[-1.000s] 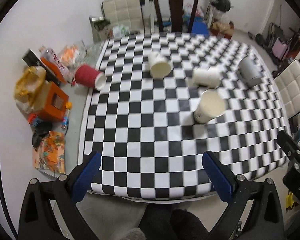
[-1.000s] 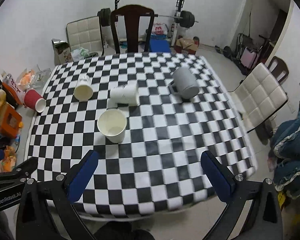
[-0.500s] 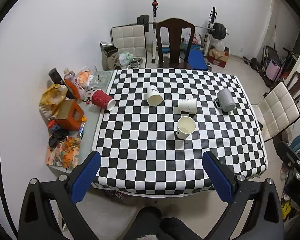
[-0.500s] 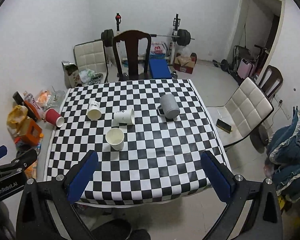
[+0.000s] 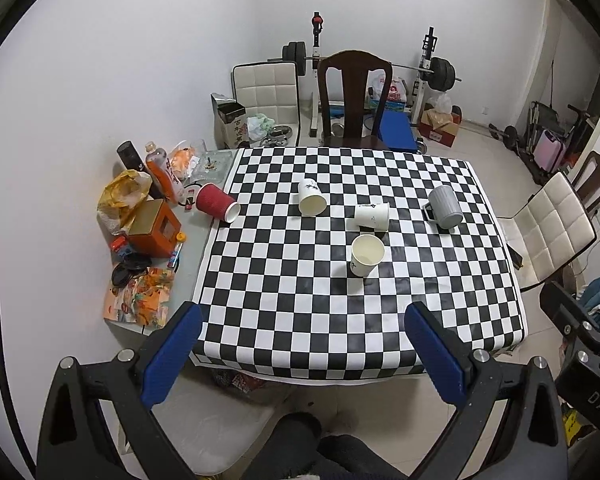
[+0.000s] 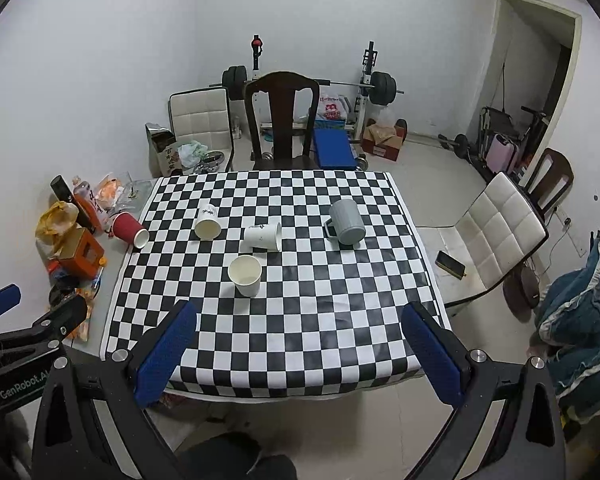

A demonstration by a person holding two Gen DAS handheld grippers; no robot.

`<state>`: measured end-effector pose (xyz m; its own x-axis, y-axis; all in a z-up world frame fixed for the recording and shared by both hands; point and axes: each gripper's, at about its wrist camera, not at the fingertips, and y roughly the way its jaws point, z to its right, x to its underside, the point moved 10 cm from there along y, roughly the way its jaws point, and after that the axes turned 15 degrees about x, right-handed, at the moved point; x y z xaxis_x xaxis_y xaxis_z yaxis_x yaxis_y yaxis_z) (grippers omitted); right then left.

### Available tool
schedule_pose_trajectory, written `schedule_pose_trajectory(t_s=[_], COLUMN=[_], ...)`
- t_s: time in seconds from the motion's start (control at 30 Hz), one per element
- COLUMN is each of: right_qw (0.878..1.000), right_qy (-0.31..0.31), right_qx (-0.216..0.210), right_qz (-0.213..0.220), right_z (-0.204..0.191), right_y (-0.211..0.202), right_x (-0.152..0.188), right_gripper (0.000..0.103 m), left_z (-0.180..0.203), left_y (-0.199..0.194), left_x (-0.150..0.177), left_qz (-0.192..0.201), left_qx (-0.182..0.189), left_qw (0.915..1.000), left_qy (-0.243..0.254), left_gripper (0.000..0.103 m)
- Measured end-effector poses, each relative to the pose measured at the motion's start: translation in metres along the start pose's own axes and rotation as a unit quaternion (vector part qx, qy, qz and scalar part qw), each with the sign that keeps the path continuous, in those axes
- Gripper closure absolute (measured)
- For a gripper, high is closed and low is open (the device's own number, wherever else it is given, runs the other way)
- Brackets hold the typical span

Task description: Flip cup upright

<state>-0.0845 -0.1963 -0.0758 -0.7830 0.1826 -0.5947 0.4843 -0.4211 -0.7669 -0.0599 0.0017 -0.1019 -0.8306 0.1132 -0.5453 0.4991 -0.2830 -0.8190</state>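
On the checkered table one white paper cup stands upright near the middle. Two white paper cups lie on their sides behind it: one to the left, one just behind. A red cup lies on its side at the table's left edge. A grey mug lies on its side at the right. My left gripper and right gripper are open and empty, held high above the near table edge.
Clutter with an orange box and bottles lies left of the tablecloth. A dark wooden chair stands behind the table, a white chair to the right with a phone on it. Gym gear lines the back wall.
Both grippers have pulled back and up, away from the table; the cups look much smaller. The cups have not moved.
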Motion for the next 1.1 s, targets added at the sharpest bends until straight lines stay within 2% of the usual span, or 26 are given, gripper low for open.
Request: schedule_pose_trajectory(t_s=[0.17,1.1], right_qw=[1.0,1.0], right_qy=[-0.001,0.0], right_qx=[0.002,0.006], right_qz=[-0.002,-0.008], right_z=[0.004,0.004], right_y=[0.001,0.012], right_x=[0.003,0.004], right_gripper=[0.0,0.0], left_z=[0.004,0.002], left_y=[-0.01,-0.008], left_x=[0.004,0.0], left_qz=[0.004,0.006], left_qx=[-0.018,-0.028], left_qw=[0.9998,0.9996], left_qy=[-0.005,-0.007], left_gripper=[0.0,0.0])
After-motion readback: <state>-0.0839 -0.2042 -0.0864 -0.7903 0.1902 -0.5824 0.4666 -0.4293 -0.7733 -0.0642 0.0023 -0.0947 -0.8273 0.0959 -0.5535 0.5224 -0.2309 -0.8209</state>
